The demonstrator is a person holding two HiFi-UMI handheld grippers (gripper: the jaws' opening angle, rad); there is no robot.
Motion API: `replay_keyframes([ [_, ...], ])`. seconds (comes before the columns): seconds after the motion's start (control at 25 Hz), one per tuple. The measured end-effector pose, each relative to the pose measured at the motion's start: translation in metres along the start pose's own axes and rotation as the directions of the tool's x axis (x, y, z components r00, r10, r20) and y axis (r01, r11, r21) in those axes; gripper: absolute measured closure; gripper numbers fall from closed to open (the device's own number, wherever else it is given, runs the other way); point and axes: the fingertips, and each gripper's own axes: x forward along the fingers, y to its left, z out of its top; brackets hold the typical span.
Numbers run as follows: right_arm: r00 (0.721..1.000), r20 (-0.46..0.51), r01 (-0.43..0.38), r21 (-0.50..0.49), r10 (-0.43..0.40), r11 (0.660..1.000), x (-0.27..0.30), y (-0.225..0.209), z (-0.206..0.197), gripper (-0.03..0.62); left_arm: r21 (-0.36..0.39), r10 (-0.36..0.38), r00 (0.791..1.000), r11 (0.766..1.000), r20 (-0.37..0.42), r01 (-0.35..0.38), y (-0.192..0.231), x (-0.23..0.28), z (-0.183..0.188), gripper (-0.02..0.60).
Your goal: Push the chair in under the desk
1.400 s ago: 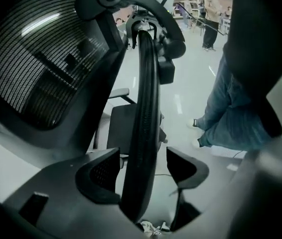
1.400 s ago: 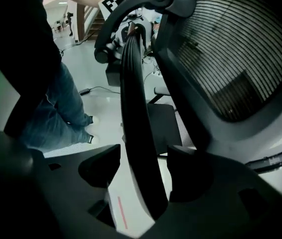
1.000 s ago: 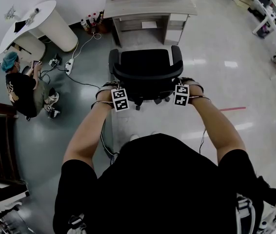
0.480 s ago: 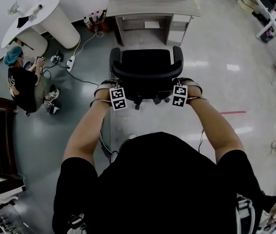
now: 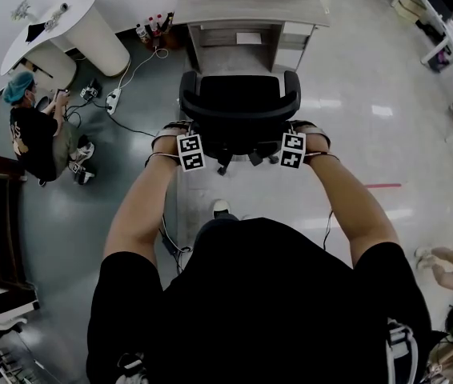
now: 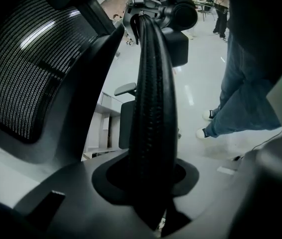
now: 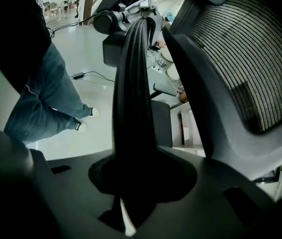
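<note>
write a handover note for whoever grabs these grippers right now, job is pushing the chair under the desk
Left gripper: jaws have just been closing and are now clamped on the left edge of the chair back.
Right gripper: jaws have also just been closing, now clamped on the right edge of the chair back.
Chair: centred in front of the desk opening, seat apparently still outside it.
Done: both grips taken.
Left: roll the chair straight forward until the seat is under the desk, then open both jaws.

One black chair (image 5: pixel 239 102), one grey desk (image 5: pixel 246 8) — and two grippers: left gripper (image 5: pixel 185 134), right gripper (image 5: pixel 294 134).
</note>
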Motion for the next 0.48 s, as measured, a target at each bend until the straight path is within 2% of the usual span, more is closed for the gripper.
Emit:
replay_keyframes([
  [0.32, 1.0, 0.005, 0.017, -0.005, -0.017, 1.0, 0.015, -0.034, 0.009, 0.484, 0.009, 0.02, 1.0, 1.0, 0.007, -0.02, 0.036, 0.012, -0.013, 0.466],
  [0.48, 1.0, -0.004, 0.001, 0.004, -0.001, 1.0, 0.034, -0.059, 0.013, 0.489, 0.01, 0.02, 1.0, 1.0, 0.003, -0.02, 0.06, 0.03, -0.023, 0.466],
])
